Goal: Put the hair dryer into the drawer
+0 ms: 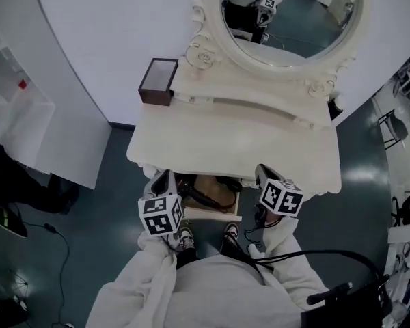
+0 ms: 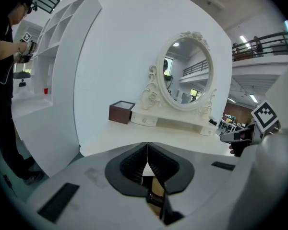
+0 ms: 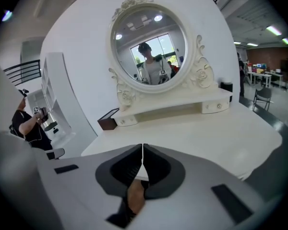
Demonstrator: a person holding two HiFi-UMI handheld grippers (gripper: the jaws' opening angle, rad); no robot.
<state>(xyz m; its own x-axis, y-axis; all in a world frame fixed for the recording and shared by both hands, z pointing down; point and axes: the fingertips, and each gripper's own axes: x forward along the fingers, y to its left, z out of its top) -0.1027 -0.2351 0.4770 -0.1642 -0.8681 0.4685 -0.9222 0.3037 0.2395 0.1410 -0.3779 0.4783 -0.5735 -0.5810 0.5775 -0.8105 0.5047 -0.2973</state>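
We judge placement done: the dark hair dryer (image 1: 206,195) lies in the open cream drawer (image 1: 212,216), which is not yet closed. The left gripper (image 1: 164,180) and right gripper (image 1: 262,173) are closed and empty.

Left gripper (image 2: 147,152), right gripper (image 3: 142,155): fingers (image 2: 132,165) together.

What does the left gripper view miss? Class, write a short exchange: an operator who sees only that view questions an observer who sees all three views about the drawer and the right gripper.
Operator: I see the tabletop but no drawer. Is it open?
Observer: Yes. The head view shows the drawer pulled out beneath the tabletop's front edge.
Operator: Is anything inside?
Observer: A dark object with a looping cord lies in it, probably the hair dryer.
Operator: How are the right gripper's jaws?
Observer: The right gripper has its jaws together, with nothing between them.
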